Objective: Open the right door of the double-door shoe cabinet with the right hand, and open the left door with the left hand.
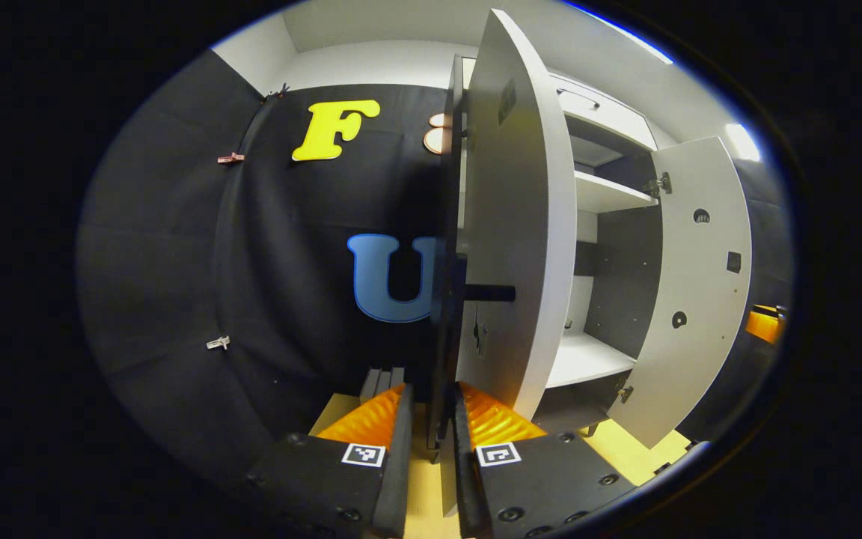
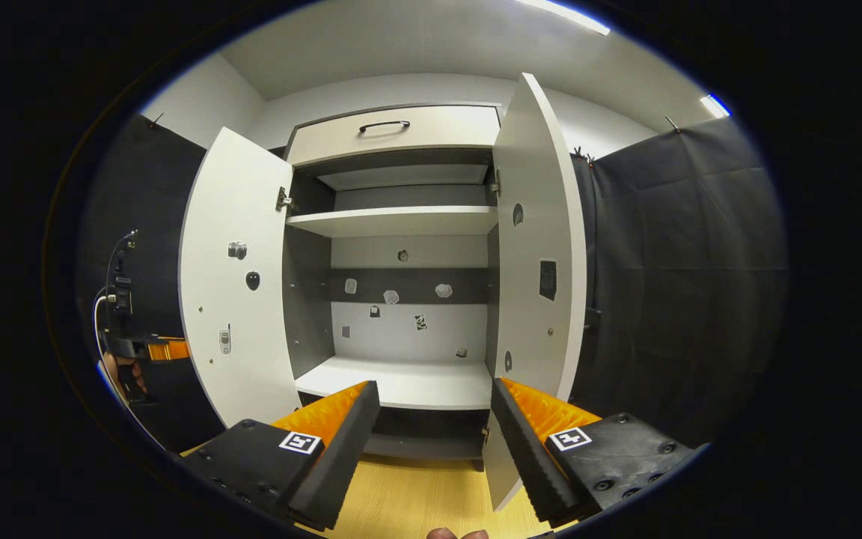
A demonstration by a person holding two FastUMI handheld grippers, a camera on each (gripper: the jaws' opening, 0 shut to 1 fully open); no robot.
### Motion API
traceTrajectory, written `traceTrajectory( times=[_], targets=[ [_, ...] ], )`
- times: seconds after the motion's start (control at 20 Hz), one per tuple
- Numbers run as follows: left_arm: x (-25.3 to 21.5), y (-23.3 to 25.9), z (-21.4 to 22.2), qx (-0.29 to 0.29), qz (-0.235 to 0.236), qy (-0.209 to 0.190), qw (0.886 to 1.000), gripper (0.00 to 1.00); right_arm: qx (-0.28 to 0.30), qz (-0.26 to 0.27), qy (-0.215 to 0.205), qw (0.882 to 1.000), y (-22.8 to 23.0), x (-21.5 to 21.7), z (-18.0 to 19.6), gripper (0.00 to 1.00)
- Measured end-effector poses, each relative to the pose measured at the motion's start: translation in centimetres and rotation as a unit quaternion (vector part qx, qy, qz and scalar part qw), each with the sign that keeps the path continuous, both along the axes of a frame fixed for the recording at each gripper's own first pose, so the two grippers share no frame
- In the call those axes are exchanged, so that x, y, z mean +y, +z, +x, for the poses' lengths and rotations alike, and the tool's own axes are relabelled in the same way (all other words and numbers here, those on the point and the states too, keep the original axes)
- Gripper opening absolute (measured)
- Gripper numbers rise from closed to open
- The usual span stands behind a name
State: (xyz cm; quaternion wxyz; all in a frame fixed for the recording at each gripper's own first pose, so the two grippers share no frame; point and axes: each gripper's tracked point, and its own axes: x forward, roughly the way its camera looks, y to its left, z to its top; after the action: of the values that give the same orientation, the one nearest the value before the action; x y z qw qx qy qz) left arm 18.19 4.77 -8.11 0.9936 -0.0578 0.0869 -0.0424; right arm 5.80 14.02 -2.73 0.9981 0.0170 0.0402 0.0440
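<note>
Left gripper view looks along the left gripper (image 1: 431,419), whose two orange-and-black fingers stand narrowly apart on either side of the lower edge of the left door (image 1: 517,224). The door's thin edge runs down between them; I cannot tell whether both pads actually press on it. A dark bar handle (image 1: 487,293) juts from the door partway up, above the fingers. Beyond it, the right door (image 1: 700,284) hangs swung out, and white shelves (image 1: 588,358) show inside the shoe cabinet (image 1: 610,142).

In the right gripper view, the right gripper (image 2: 431,434) has its fingers spread wide and holds nothing, facing the cabinet's open middle from a short way back. Both doors stand open to either side, and a closed drawer (image 2: 393,133) sits above.

The doors look like flat, rigid laminated board on hinges: stiff, smooth and probably a little slippery at the edge. They should swing lightly. The bar handle or the free edge far from the hinges seems the best place to grip.
</note>
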Motion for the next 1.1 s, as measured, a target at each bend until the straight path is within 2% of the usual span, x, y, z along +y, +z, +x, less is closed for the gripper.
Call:
traceTrajectory(
  times=[0.6,0.8,0.85,0.95,1.05,1.1],
  targets=[
    [-0.2,1.5,-4.7,-0.014,0.020,0.032,0.999,0.31,0.005,0.017,0.003,1.000,0.4,0.6,-0.6,0.94],
    [-2.0,3.2,-6.6,-0.032,0.031,0.025,0.999,0.55,0.001,0.020,0.012,1.000,0.7,1.5,-0.2,0.94],
    [-2.6,3.5,-6.9,-0.035,0.031,0.024,0.999,0.67,0.000,0.020,0.014,1.000,0.8,1.7,-0.1,0.95],
    [-3.0,4.1,-7.6,-0.042,0.027,0.030,0.998,0.81,-0.004,0.019,0.017,1.000,1.1,1.7,0.2,0.94],
    [-3.7,4.9,-8.0,-0.055,0.025,0.033,0.998,0.89,-0.007,0.015,0.014,1.000,1.0,1.4,0.4,0.95],
    [-4.1,5.5,-8.2,-0.064,0.027,0.033,0.997,0.90,-0.007,0.016,0.015,1.000,1.0,1.3,0.3,0.95]
  ],
)
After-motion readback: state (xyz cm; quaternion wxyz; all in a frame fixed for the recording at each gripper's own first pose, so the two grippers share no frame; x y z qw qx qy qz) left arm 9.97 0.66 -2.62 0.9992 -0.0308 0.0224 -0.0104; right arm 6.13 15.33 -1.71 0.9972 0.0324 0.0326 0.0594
